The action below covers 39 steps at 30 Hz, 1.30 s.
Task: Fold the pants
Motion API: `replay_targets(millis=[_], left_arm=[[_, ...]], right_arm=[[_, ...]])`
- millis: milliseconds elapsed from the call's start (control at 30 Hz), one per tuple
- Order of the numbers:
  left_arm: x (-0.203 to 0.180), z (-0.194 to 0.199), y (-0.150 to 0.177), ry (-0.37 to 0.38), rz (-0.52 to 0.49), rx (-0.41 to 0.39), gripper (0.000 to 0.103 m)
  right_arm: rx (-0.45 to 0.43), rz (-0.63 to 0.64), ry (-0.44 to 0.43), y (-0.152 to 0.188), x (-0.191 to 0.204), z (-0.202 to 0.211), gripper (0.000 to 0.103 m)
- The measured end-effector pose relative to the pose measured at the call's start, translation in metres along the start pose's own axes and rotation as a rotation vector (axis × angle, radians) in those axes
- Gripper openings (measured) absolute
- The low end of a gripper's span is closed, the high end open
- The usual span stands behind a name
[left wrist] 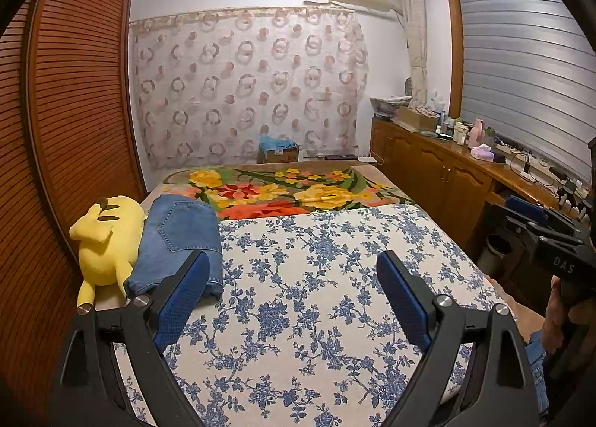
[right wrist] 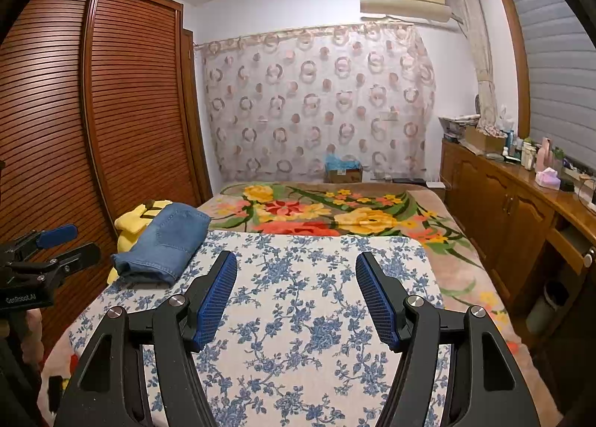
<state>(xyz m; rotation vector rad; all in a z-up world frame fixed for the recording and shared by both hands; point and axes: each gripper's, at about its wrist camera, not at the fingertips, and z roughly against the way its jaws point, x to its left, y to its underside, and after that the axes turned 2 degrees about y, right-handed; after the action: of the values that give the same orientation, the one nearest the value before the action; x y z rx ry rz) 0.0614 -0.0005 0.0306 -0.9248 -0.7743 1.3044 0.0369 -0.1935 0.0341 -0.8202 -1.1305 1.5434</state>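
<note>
Folded blue jeans (left wrist: 178, 241) lie in a compact stack at the left side of the blue-flowered board (left wrist: 316, 278), pocket side up. In the right wrist view the jeans (right wrist: 164, 244) sit at the board's far left corner. My left gripper (left wrist: 294, 278) hovers open over the board (right wrist: 298, 296), its left finger just in front of the jeans' near edge, nothing between the pads. My right gripper (right wrist: 296, 281) stands open above the middle of the board with nothing in it. Each gripper shows at the edge of the other's view.
A yellow plush toy (left wrist: 104, 244) lies against the jeans on their left. A floral blanket (left wrist: 283, 192) covers the bed beyond the board. A louvered wooden wardrobe (left wrist: 74, 110) stands on the left, a cluttered wooden cabinet (left wrist: 447, 162) on the right.
</note>
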Motion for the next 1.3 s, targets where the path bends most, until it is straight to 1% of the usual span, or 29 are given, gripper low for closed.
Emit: replay_targets(millis=[1300], left_arm=[[0.0017, 0.0009, 0.0014, 0.001, 0.001, -0.002, 0.092]], right_arm=[[-0.002, -0.001, -0.007, 0.001, -0.0017, -0.0003, 0.068]])
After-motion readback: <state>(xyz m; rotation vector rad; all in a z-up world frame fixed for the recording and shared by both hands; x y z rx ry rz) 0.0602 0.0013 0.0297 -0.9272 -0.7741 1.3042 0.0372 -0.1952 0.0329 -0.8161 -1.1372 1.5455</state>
